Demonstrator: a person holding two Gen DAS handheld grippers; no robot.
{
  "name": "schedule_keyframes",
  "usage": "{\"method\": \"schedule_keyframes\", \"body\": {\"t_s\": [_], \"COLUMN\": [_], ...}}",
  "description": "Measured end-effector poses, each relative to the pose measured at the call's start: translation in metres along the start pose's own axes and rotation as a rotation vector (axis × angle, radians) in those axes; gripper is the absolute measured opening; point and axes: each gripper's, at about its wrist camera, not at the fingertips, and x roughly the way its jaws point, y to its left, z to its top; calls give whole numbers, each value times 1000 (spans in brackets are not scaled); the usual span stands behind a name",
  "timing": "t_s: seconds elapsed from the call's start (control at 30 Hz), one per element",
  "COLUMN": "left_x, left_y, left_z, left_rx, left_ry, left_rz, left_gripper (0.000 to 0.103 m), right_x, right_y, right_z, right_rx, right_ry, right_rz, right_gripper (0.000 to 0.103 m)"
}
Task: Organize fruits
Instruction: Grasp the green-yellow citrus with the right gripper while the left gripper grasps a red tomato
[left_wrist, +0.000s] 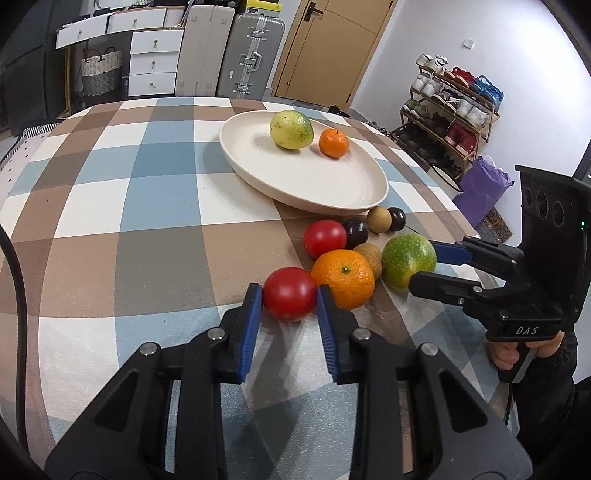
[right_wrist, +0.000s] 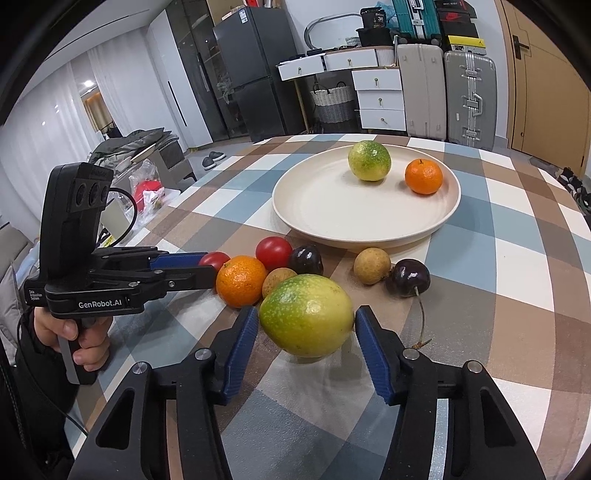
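Left wrist view shows the left tongs (left_wrist: 290, 295) clamped on a red tomato (left_wrist: 290, 293) resting on the checkered bench (left_wrist: 110, 206), while the right tongs (right_wrist: 306, 325) stand wide around a green-yellow fruit (right_wrist: 306, 315), near the cream plate (right_wrist: 332, 218) holding 2 fruits.

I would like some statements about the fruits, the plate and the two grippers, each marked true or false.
1. The plate holds two fruits. True.
2. The left gripper has its pads around a red tomato. True.
3. The right gripper is closing on an orange. False: a green-yellow fruit lies between its open fingers.
4. Both dark cherries lie on the plate. False: they lie on the tablecloth, beside the plate.
5. An orange lies off the plate. True.
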Motion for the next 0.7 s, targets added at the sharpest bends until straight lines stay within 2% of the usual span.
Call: {"method": "schedule_keyframes", "body": {"t_s": [0.7], "left_x": [-14], "left_y": [2], "left_z": [3], "left_rx": [2], "left_ry": [-78], "left_rz": [23], "left_gripper": [27], "right_x": [-3], "right_y": [0], "right_z": [1], "right_rx": [-18], "right_ry": [-31], "right_rz": [-7], "right_gripper": [53]}}
